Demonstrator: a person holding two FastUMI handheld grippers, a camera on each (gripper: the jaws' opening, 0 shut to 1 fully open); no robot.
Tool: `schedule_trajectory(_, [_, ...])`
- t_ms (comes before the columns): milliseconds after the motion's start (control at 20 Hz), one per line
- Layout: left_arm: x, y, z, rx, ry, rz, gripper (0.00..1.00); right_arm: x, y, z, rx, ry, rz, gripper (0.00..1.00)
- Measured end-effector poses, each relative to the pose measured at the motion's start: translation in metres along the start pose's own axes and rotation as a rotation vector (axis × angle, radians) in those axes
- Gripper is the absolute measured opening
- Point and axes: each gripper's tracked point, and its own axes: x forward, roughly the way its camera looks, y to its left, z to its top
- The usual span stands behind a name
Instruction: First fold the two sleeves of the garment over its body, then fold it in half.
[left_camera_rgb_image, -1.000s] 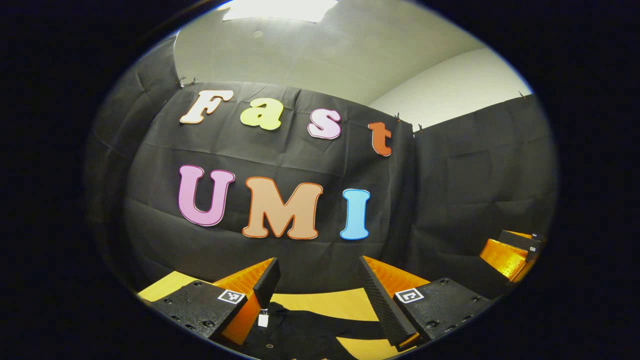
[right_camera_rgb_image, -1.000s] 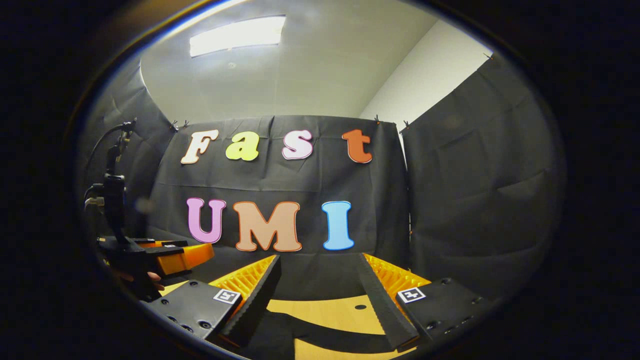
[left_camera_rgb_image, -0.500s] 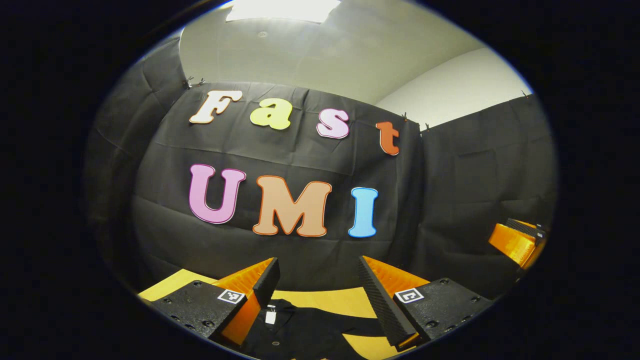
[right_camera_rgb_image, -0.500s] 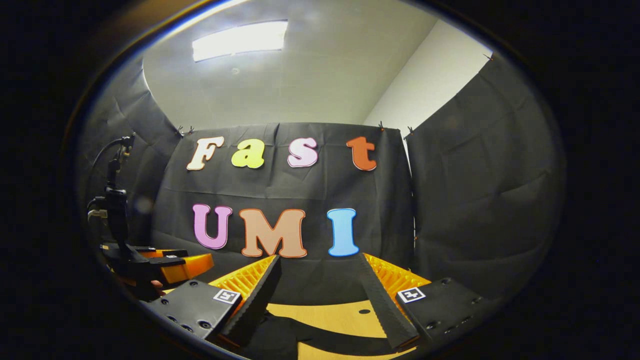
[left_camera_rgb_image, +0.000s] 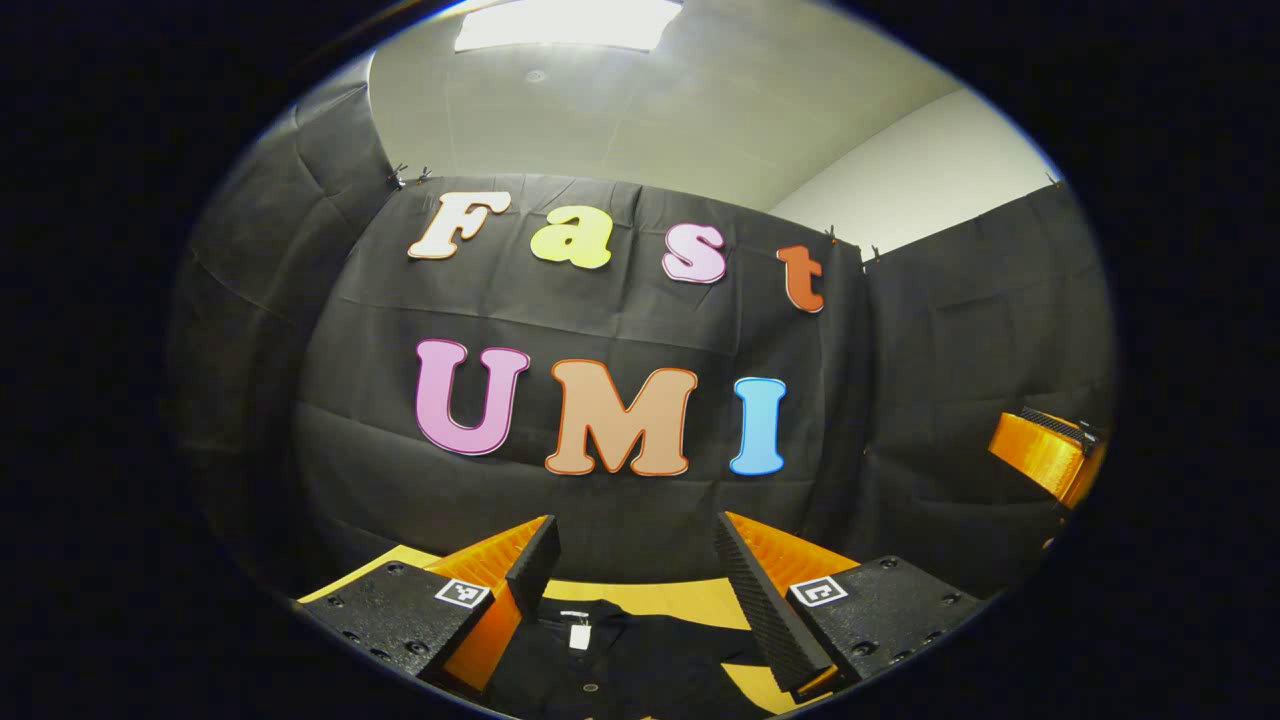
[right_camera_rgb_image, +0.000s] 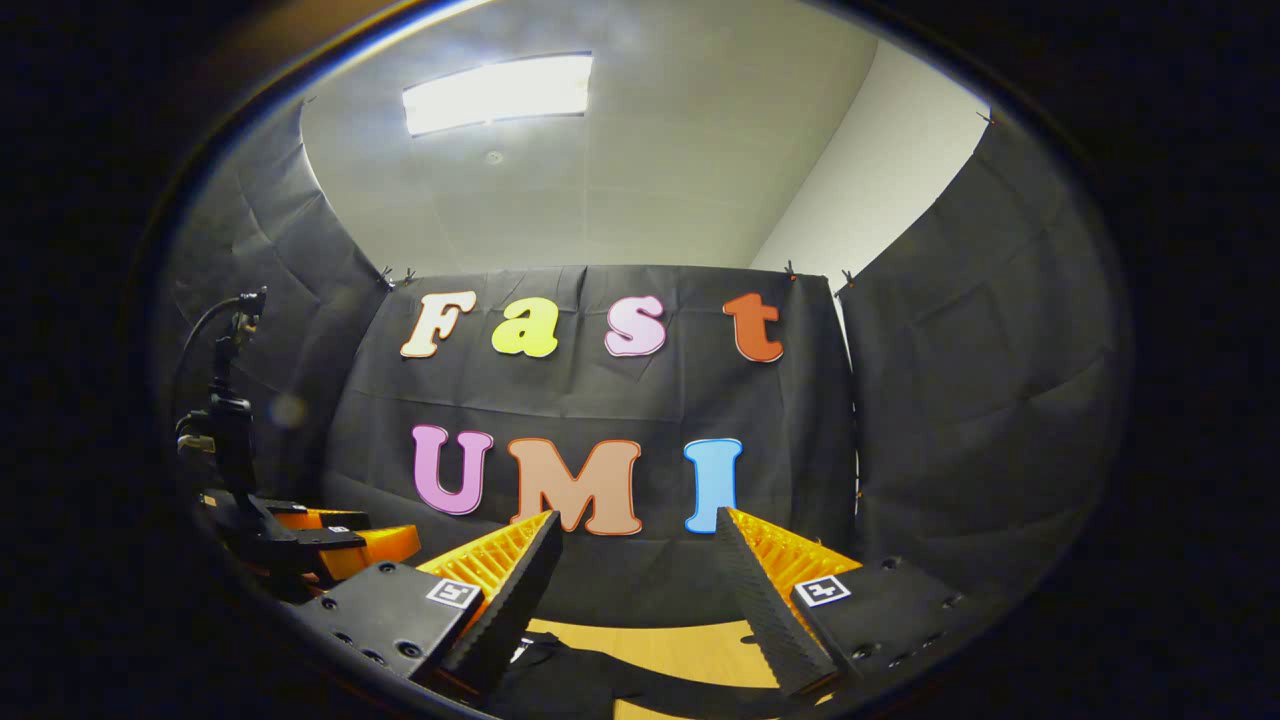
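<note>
Garment (left_camera_rgb_image: 620, 665): dark, lying flat on the table at 6 o'clock in the left gripper view; collar toward the far wall, small white tag (left_camera_rgb_image: 579, 637) at the neck.
Left gripper (left_camera_rgb_image: 637, 585): fingers spread wide, nothing between them, held above the garment, not touching it.
Right gripper (right_camera_rgb_image: 640, 590): fingers spread wide, holding nothing; dark cloth below at 6 o'clock.
Table (left_camera_rgb_image: 650, 598): yellow-tan top, bare strip beyond the collar.
Other sightings: right gripper's tip at 3 o'clock in the left gripper view; left gripper's body at 8 o'clock in the right gripper view.
Ceiling light (right_camera_rgb_image: 497, 92): at 12 o'clock.
</note>
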Motion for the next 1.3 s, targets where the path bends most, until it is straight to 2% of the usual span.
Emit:
schedule_trajectory(300, [-0.004,0.017,0.01,-0.022,-0.026,0.022,0.92,0.002,0.004,0.004,-0.013,0.015,0.013,0.98])
schedule_trajectory(700, [-0.004,0.009,0.014,-0.032,-0.047,0.003,0.92,0.001,-0.006,0.019,-0.03,-0.01,-0.031,0.97])
schedule_trajectory(1300, [-0.003,0.011,0.018,-0.02,-0.045,-0.001,0.92,-0.008,-0.01,0.014,-0.042,0.024,-0.08,0.98])
